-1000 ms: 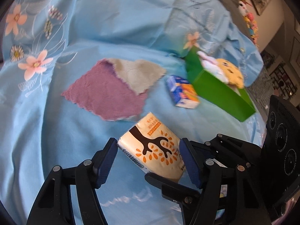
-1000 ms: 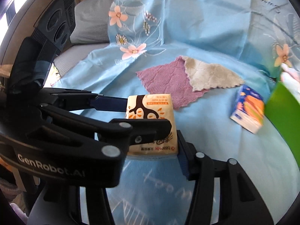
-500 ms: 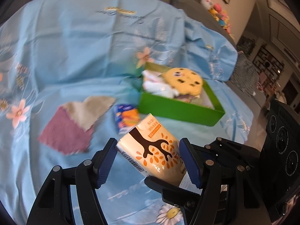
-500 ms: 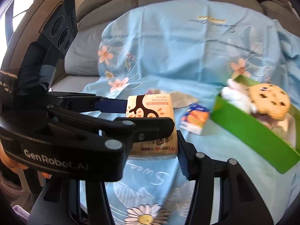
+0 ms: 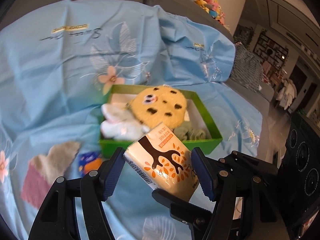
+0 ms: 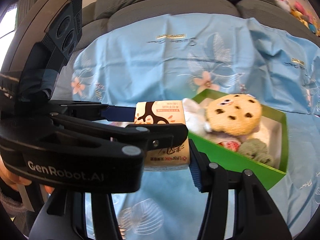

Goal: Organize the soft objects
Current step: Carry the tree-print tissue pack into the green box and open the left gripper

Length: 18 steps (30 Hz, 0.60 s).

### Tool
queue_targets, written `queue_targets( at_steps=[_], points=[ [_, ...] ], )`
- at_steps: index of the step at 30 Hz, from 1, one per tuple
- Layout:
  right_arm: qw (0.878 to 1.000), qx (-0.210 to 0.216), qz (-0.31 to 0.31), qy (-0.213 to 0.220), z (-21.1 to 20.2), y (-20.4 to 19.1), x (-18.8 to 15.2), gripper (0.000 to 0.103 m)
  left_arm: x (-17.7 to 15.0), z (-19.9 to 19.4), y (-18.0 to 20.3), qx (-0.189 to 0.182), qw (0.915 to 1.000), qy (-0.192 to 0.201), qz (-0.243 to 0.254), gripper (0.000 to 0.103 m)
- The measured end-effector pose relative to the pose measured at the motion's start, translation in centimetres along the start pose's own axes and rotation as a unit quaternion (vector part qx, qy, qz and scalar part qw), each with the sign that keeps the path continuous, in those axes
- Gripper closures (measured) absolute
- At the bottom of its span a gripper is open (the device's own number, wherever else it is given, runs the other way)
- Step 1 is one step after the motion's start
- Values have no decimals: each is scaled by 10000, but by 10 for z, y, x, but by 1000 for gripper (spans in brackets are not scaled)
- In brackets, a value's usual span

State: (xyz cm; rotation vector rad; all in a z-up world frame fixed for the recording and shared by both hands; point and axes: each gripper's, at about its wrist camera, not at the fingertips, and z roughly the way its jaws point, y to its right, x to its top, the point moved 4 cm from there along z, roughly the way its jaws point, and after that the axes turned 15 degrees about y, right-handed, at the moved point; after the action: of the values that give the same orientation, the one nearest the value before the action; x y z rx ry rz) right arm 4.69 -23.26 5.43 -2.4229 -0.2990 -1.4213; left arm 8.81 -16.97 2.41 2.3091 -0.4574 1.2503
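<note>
1. The green box (image 5: 202, 108) sits mid-frame on the blue sheet (image 5: 60, 64) in the left view. It holds a yellow spotted plush (image 5: 160, 106), a white plush (image 5: 120, 124) leaning on its near-left wall, and a green knit item (image 5: 190, 134) at its near-right corner.
2. The tissue pack (image 5: 166, 164) hangs low centre, in front of the box's near wall.
3. The left gripper (image 5: 160, 174) clamps the pack's sides; the right gripper (image 6: 166, 146) also grips it, crossing the left one.
4. A small blue packet (image 5: 88, 160) and a purple-grey cloth (image 5: 46, 170) lie on the sheet at lower left.
</note>
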Motion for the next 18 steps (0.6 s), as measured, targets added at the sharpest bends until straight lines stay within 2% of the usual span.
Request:
queue_targets(
  at_steps=[6,13,18],
  points=[
    [9994,-297,137,94,12,48,18,51,25,42,15,-229,9997,-59,110,34],
    [9979,-550,340,77,33,100,41,51,61,100,24,-490,9983,-317,81,34],
    [9964,-709,443,-114,54,128,38,51,62,137,19,-521,9971,-548,-102,34]
  ],
)
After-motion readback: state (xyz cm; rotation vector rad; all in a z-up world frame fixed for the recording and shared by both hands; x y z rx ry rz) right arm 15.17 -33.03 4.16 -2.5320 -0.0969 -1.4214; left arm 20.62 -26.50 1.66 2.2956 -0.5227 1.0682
